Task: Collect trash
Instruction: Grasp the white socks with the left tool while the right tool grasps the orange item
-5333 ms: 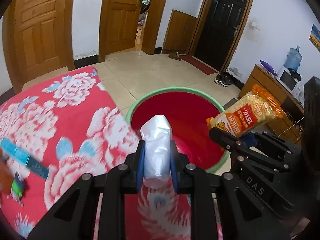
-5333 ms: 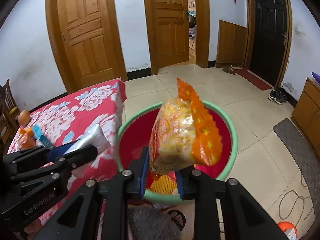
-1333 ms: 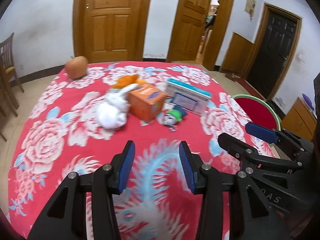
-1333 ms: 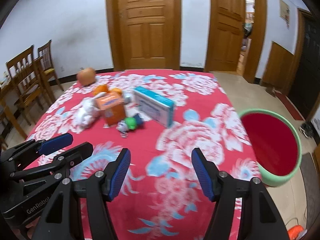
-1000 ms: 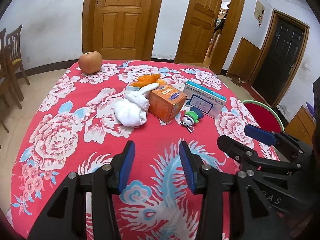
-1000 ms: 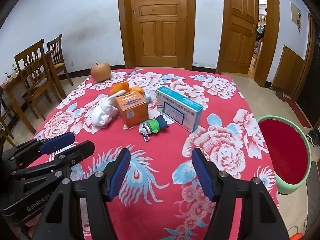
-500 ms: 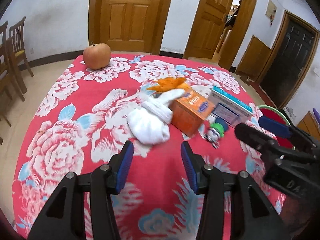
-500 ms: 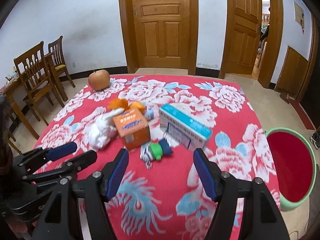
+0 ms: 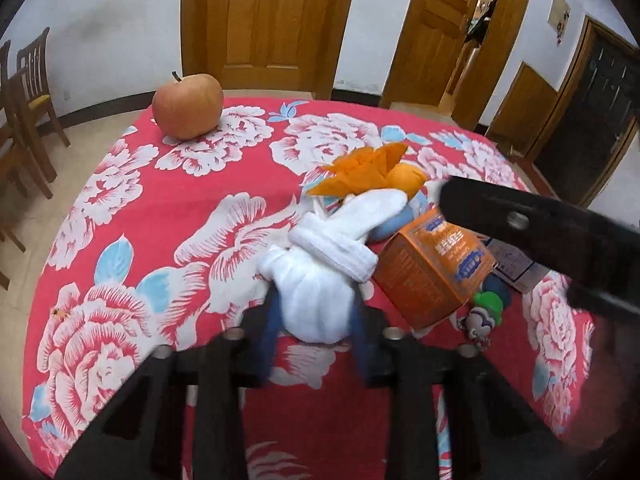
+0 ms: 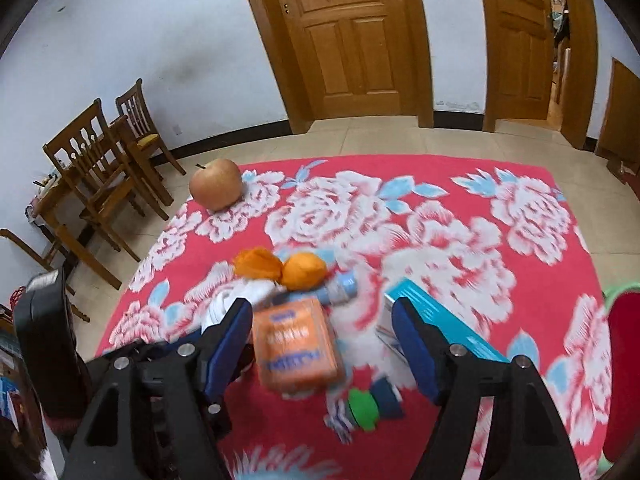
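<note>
The left gripper has just been closing and now pinches the rolled white sock by its rounded bulk, just beside the orange box. The sock looks soft and light, so it should squash and hold; that fat end beats the loose cuff. The right gripper, jaws spread and just been opening, straddles the orange box without touching: stiff card, likely light, best taken across its flat sides. A second ago both grippers hovered empty, short of the pile
</note>
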Demonstrator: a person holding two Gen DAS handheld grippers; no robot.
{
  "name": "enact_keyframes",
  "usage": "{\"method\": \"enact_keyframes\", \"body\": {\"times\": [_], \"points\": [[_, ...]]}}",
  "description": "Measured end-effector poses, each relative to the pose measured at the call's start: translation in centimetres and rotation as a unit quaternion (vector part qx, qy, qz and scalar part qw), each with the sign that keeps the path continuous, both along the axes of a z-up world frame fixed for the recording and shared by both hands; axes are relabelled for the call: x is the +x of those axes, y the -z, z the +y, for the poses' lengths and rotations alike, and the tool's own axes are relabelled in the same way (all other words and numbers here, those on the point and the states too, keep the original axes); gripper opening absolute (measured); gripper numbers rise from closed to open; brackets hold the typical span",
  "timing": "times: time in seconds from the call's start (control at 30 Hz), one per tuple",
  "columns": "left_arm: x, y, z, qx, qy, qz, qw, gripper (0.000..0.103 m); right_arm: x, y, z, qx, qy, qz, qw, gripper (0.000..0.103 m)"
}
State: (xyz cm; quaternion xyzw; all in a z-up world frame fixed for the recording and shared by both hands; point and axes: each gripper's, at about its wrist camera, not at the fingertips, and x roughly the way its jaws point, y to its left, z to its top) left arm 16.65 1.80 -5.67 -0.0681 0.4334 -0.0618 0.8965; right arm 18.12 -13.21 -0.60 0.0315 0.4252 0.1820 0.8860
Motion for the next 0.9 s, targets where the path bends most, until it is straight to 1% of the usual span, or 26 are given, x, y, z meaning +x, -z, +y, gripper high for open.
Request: {"method": "enact_keyframes", "body": {"times": [0.03, 0.1, 0.2, 0.27, 0.33, 0.4, 0.53, 0.57, 0.6, 0.63, 0.67, 0.7, 0.73, 0.77, 0.8, 0.9], "points": [[-0.1, -0.1, 0.2, -0.002, -0.003, -0.003, 1.0, 0.017, 0.4, 0.1, 0.3, 0.0, -0.003, 0.0, 1.0, 0.075], [-0.3, -0.4, 0.5, 0.001, -0.008, -0.01, 0.9999, 0.015, 1.1, 0.2, 0.8, 0.0, -0.005, -0.002, 1.0, 0.076], [-0.7, -1.1, 1.1, 0.012, -0.02, -0.023, 0.9995, 0.015, 2.5, 0.7, 1.3, 0.002, -0.005, 0.005, 1.0, 0.081], [-0.7, -1.5, 1.4, 0.031, -0.035, -0.031, 0.9984, 0.015, 3.2, 1.0, 1.6, 0.004, -0.003, 0.009, 1.0, 0.087], [-0.4, -1.7, 2.0, 0.039, -0.049, -0.036, 0.9974, 0.015, 3.8, 1.3, 1.9, 0.002, -0.001, 0.01, 1.0, 0.088], [0.2, -1.8, 2.8, 0.036, -0.06, -0.035, 0.9969, 0.015, 4.4, 1.5, 2.1, 0.0, -0.002, 0.014, 1.0, 0.091], [1.0, -1.6, 3.6, 0.016, -0.068, -0.028, 0.9972, 0.015, 5.1, 1.8, 2.7, -0.006, -0.007, 0.021, 1.0, 0.091], [1.1, -1.5, 3.7, 0.011, -0.068, -0.025, 0.9973, 0.015, 5.1, 1.9, 2.8, -0.007, -0.012, 0.024, 1.0, 0.09], [1.2, -1.4, 3.7, 0.007, -0.067, -0.024, 0.9974, 0.015, 5.2, 2.0, 3.0, -0.006, -0.018, 0.028, 0.999, 0.087], [1.2, -1.4, 3.7, 0.004, -0.066, -0.024, 0.9975, 0.015, 5.2, 2.0, 3.1, -0.003, -0.027, 0.032, 0.999, 0.074], [1.1, -1.4, 3.7, 0.001, -0.067, -0.025, 0.9975, 0.015, 5.1, 2.0, 3.3, 0.001, -0.034, 0.033, 0.999, 0.055], [1.1, -1.5, 3.8, -0.002, -0.067, -0.027, 0.9974, 0.015, 5.0, 2.1, 3.4, 0.007, -0.042, 0.035, 0.998, 0.046], [1.1, -1.6, 3.7, -0.005, -0.066, -0.027, 0.9974, 0.015, 4.9, 2.1, 3.6, 0.009, -0.048, 0.037, 0.998, 0.034], [1.1, -1.7, 3.7, -0.01, -0.065, -0.028, 0.9975, 0.015, 4.7, 2.0, 3.8, 0.008, -0.052, 0.032, 0.998, 0.014], [1.0, -1.8, 3.7, -0.013, -0.064, -0.029, 0.9974, 0.015, 4.5, 1.8, 3.9, 0.01, -0.056, 0.027, 0.998, 0.01], [0.7, -2.5, 3.6, -0.016, -0.061, -0.035, 0.9974, 0.015, 3.7, 0.9, 4.0, 0.013, -0.057, 0.012, 0.998, 0.009]]}}
